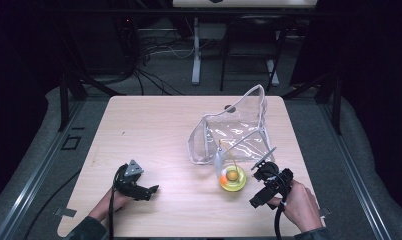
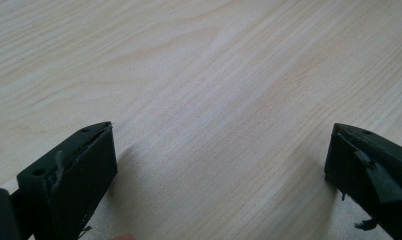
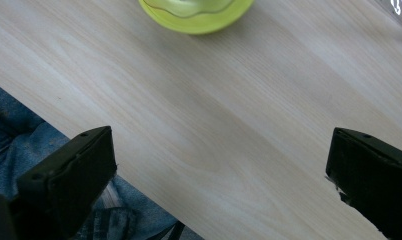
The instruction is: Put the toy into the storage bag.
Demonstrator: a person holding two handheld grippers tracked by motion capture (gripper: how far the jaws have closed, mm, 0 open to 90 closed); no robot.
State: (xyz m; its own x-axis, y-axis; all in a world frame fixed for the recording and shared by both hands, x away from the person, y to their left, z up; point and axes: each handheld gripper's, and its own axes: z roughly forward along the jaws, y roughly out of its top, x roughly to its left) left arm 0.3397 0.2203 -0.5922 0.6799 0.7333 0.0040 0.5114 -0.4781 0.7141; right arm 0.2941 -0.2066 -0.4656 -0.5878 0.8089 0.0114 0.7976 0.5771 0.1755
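Both grippers, left gripper point(image 1: 150, 190) and right gripper point(image 1: 257, 199), rest low in frame, jaws wide apart (holding nothing), probably waiting near the yellow bowl point(image 1: 232, 178).

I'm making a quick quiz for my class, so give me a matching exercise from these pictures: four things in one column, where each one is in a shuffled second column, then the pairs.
Column one:
1. left claw
2. right claw
3. clear plastic pouch
4. yellow-green bowl

Column two:
A. standing open, far of the bowl
B. near left of the wooden table, over bare wood
C. just right of the bowl
D. between the pouch and the near edge

Pairs: 1-B, 2-C, 3-A, 4-D
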